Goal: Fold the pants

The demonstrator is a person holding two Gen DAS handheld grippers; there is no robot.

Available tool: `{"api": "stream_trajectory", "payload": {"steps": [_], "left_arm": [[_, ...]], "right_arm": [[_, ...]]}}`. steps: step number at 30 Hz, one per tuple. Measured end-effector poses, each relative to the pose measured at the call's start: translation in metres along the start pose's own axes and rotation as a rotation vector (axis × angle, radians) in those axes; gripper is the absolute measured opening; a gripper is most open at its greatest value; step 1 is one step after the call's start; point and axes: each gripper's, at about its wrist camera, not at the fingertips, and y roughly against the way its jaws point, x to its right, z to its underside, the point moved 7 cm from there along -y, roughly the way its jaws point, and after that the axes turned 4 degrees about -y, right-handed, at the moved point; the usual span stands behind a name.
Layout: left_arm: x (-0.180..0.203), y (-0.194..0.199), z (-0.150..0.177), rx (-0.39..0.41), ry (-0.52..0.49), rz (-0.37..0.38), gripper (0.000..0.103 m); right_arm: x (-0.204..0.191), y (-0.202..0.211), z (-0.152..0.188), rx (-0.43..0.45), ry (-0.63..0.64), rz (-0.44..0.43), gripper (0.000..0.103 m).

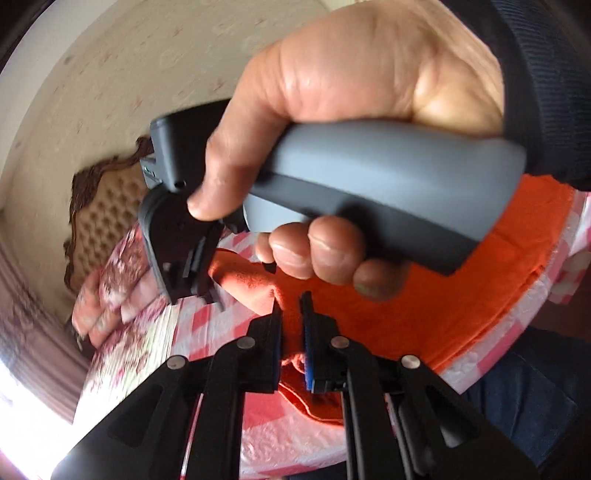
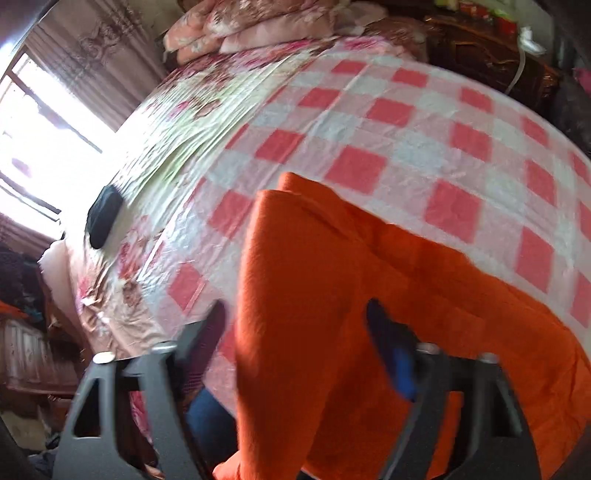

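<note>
Orange pants lie on a bed under a red-and-white checked plastic sheet, with one folded edge raised. In the left wrist view my left gripper is shut on a bunched fold of the pants and holds it up off the sheet. A person's hand grips the grey handle of the right gripper, which hangs just beyond that fold. In the right wrist view my right gripper stands open above the pants. Its fingers are spread wide, and its left fingertip is clear of the cloth.
Floral pillows and a quilt are piled at the head of the bed by a tufted headboard. A small dark object rests near the bed's left edge. A bright window is on the left, and dark wooden furniture stands behind.
</note>
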Motion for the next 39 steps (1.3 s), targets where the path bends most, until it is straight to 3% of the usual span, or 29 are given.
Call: {"api": "stream_trajectory", "payload": {"steps": [1, 3, 7, 11, 16, 19, 21, 23, 24, 25, 26, 27, 32, 35, 39], "left_arm": [[0.007, 0.002, -0.006, 0.016, -0.012, 0.015, 0.009], [0.024, 0.005, -0.020, 0.049, -0.037, 0.054, 0.009], [0.068, 0.006, -0.044, 0.102, -0.105, 0.130, 0.009], [0.118, -0.020, -0.045, 0.080, -0.184, 0.173, 0.009], [0.144, -0.043, -0.040, -0.007, -0.202, 0.142, 0.016], [0.148, -0.050, -0.034, -0.037, -0.242, 0.108, 0.021], [0.149, -0.050, -0.033, -0.043, -0.252, 0.082, 0.039], [0.147, -0.052, -0.030, -0.057, -0.254, 0.070, 0.036], [0.146, -0.053, -0.029, -0.066, -0.252, 0.071, 0.014], [0.144, -0.055, -0.029, -0.074, -0.252, 0.068, 0.010], [0.143, -0.055, -0.030, -0.069, -0.256, 0.058, 0.010], [0.144, -0.051, -0.033, -0.054, -0.261, 0.048, 0.010], [0.136, -0.024, -0.072, 0.080, -0.306, -0.016, 0.010], [0.137, -0.009, -0.112, 0.171, -0.311, 0.013, 0.010], [0.173, 0.000, -0.153, 0.265, -0.326, 0.091, 0.010]], "right_arm": [[0.015, 0.006, 0.003, 0.018, -0.037, -0.006, 0.054], [0.054, 0.022, 0.015, 0.042, -0.132, -0.019, 0.041], [0.128, 0.043, 0.048, 0.070, -0.290, -0.037, 0.041], [0.174, 0.031, 0.077, 0.040, -0.373, -0.081, 0.041], [0.196, 0.027, 0.093, 0.058, -0.385, -0.131, 0.054], [0.192, 0.024, 0.095, 0.056, -0.363, -0.132, 0.054], [0.186, 0.023, 0.095, 0.061, -0.333, -0.127, 0.054], [0.179, 0.021, 0.093, 0.063, -0.307, -0.116, 0.052], [0.176, 0.019, 0.092, 0.067, -0.290, -0.097, 0.044], [0.174, 0.018, 0.092, 0.070, -0.277, -0.076, 0.035], [0.173, 0.017, 0.090, 0.075, -0.271, -0.063, 0.019], [0.172, 0.019, 0.088, 0.080, -0.272, -0.068, 0.009], [0.177, 0.078, 0.076, 0.181, -0.249, -0.080, 0.006], [0.194, 0.124, 0.078, 0.243, -0.236, -0.042, 0.006], [0.246, 0.161, 0.096, 0.269, -0.267, 0.032, 0.006]]}}
